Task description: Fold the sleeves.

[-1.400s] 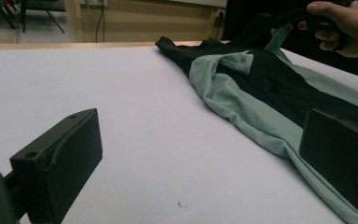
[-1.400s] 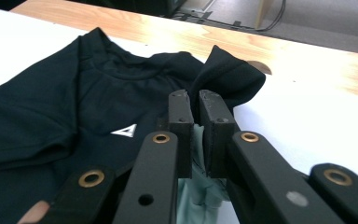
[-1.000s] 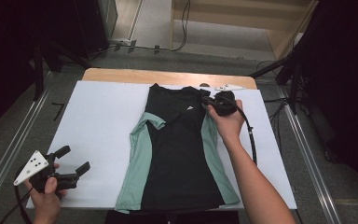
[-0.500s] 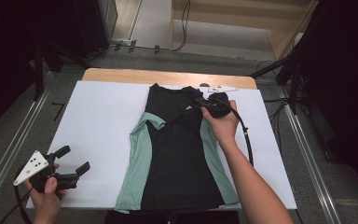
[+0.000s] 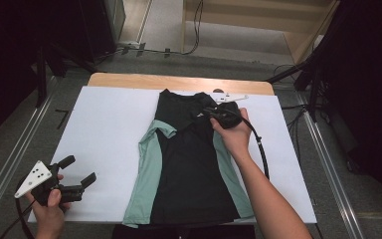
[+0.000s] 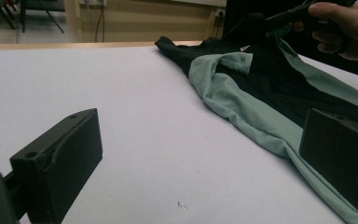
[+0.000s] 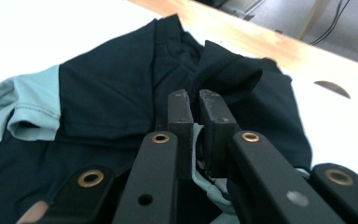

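A black shirt with mint-green side panels [image 5: 189, 164] lies flat on the white table cover [image 5: 104, 129], collar at the far side. My right gripper [image 5: 208, 110] is over the shirt's upper right part and is shut on a fold of its right sleeve. In the right gripper view the jaws [image 7: 195, 100] pinch black cloth with a green seam, and the sleeve [image 7: 228, 70] bunches up just beyond them. My left gripper [image 5: 79, 169] is held near the front left corner, open and empty, well away from the shirt [image 6: 242, 88]. Bare table cover shows between its jaws [image 6: 205, 140].
A wooden table edge [image 5: 179, 82] runs along the back. The right gripper's cable [image 5: 261, 144] loops over the right side of the table cover. Metal rails [image 5: 10, 164] run along the floor on both sides. The left half of the table cover is bare.
My right gripper has drawn the pinched sleeve a little inward, toward the shirt's middle. The left gripper has stayed where it was.
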### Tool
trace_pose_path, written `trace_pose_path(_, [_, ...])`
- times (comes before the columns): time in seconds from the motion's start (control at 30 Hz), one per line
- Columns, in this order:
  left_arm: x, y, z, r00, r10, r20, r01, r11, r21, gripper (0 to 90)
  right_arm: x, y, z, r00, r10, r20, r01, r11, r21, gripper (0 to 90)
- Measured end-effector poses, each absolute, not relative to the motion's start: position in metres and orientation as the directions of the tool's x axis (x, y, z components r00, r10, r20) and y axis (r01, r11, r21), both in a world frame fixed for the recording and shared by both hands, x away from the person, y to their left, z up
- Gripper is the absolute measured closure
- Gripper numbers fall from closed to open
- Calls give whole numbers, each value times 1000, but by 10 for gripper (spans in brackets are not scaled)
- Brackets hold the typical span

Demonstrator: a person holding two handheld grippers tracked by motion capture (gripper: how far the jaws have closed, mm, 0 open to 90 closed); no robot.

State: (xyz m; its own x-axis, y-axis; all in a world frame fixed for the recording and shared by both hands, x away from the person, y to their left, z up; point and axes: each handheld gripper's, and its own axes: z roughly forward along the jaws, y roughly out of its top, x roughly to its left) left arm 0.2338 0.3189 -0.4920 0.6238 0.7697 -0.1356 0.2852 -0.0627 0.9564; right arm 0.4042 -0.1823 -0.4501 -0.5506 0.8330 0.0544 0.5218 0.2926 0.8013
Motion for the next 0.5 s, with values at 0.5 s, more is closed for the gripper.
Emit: trace_pose_path(0.5, [234, 319, -492, 624, 769, -135, 286, -64, 956, 0, 402, -165, -468, -633, 772, 53, 535, 387, 751, 770])
